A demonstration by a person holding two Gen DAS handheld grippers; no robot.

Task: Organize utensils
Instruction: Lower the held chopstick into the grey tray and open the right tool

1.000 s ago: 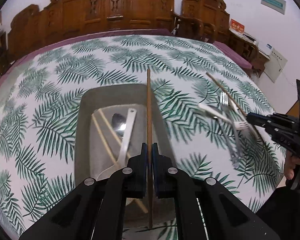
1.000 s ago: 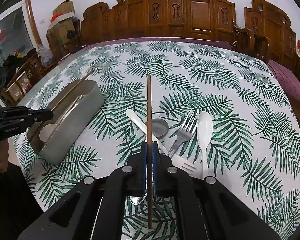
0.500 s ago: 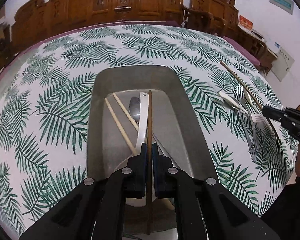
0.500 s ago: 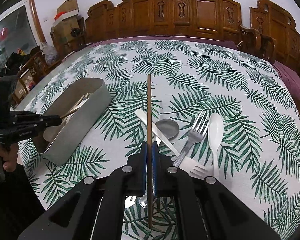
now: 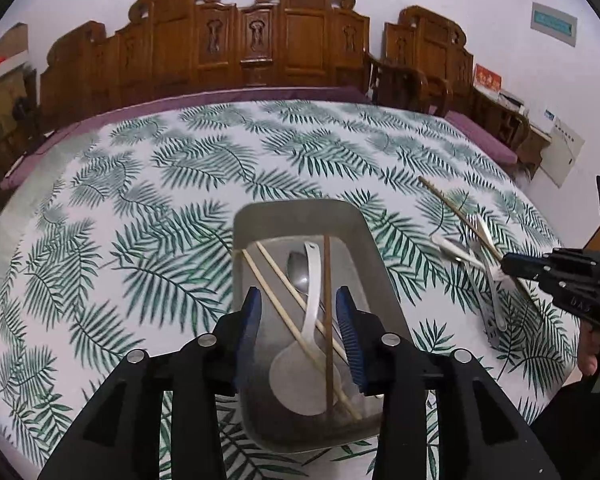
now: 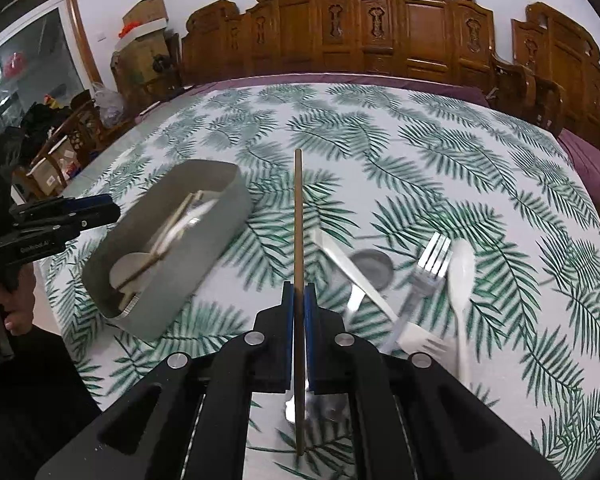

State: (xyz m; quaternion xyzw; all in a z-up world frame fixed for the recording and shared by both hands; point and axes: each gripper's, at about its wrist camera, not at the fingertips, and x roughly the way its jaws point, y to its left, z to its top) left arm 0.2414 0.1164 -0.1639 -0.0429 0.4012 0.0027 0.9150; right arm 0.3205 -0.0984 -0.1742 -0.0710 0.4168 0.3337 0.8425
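Left gripper (image 5: 298,316) poised above the grey tray (image 5: 374,256), blue-padded fingers (image 5: 249,320) apart and opening, pressing on nothing. Dark chopstick (image 5: 327,320) lying lengthwise inside the tray, in the gap between the fingers but free of both pads. Also in the tray: a white spoon (image 5: 306,344) with its bowl at the near end, a metal spoon (image 5: 298,270) toward the far end, and two pale chopsticks (image 5: 276,304) slanted across, left of the dark one. Tray resting on the leaf-patterned desk (image 5: 140,200), near its front edge.

Right gripper (image 6: 299,304) with fingers (image 6: 286,320) together, clamped on a second dark chopstick (image 6: 298,220) that sticks out straight ahead over the desk, to the right of the tray. Further right of the tray, loose on the cloth: a white flat handle (image 6: 350,272) crossing over a metal spoon bowl (image 6: 370,266), a metal fork (image 6: 430,268), a white plastic fork (image 6: 420,340) and a white spoon (image 6: 460,272) just beside the metal fork. Another shiny piece under the right gripper's fingers, too blurred to tell.

Carved wooden chairs (image 6: 380,32) along the wall beyond the far side of the desk. A hand (image 6: 8,304) on the left gripper's handle, left of the tray in the right wrist view.
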